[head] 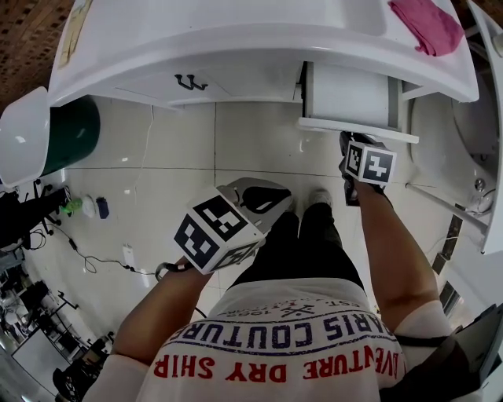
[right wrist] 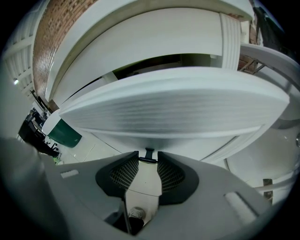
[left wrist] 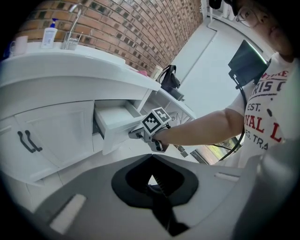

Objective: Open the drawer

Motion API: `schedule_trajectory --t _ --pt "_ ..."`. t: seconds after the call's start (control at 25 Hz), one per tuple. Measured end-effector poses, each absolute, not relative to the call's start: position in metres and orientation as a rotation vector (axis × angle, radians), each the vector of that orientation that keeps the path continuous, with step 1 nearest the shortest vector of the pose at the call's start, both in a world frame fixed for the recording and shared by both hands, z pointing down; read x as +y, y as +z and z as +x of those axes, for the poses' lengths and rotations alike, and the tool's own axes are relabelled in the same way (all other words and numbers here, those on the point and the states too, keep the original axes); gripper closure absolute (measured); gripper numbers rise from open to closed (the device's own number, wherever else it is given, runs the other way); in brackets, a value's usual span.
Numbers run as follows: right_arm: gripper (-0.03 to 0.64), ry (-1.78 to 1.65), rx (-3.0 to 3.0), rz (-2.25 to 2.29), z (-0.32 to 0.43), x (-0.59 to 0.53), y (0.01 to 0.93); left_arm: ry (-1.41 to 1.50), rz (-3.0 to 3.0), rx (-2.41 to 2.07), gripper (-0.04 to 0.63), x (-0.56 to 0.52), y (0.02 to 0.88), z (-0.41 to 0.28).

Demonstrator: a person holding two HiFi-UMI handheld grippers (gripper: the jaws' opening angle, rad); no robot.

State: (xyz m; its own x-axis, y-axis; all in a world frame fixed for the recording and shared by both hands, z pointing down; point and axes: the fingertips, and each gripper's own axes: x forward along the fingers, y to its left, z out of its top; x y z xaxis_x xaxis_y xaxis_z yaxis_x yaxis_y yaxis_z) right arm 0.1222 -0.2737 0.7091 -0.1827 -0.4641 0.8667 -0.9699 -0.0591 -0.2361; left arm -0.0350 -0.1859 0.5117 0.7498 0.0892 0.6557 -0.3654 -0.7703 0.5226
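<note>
The white drawer of the vanity stands partly pulled out, its inside showing in the left gripper view. My right gripper is at the drawer's front panel, shut on the small black drawer handle, which sits between its two mesh pads. From the left gripper view the right gripper shows at the drawer's front edge. My left gripper hangs over the floor tiles, apart from the vanity, its jaws together and nothing held.
A cabinet door with a black handle is left of the drawer. A pink cloth lies on the countertop. A green bin stands at the left, and a white shelf frame at the right. Cables lie on the floor.
</note>
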Motion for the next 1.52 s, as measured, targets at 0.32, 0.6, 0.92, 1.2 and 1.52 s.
schedule_trajectory --t 0.32,0.6,0.92,1.2,1.52 --pt "0.486 1.202 -1.669 1.542 0.116 -0.241 0.709 0.92 2.301 -0.158 0.612 -0.175 0.512 -0.035" --pt "0.487 1.235 -1.656 1.58 0.117 -0.231 0.709 0.922 2.309 -0.13 0.612 -0.17 0.51 -0.029" --pt "0.456 1.332 -1.7 1.613 0.116 -0.237 0.706 0.911 2.302 -0.108 0.612 -0.167 0.515 -0.029" --pt "0.465 1.362 -1.762 1.522 0.106 -0.204 0.662 0.858 2.332 -0.057 0.612 -0.16 0.497 -0.025" --pt "0.607 1.405 -2.213 1.147 0.024 -0.156 0.509 0.76 2.379 -0.074 0.612 -0.158 0.456 -0.027"
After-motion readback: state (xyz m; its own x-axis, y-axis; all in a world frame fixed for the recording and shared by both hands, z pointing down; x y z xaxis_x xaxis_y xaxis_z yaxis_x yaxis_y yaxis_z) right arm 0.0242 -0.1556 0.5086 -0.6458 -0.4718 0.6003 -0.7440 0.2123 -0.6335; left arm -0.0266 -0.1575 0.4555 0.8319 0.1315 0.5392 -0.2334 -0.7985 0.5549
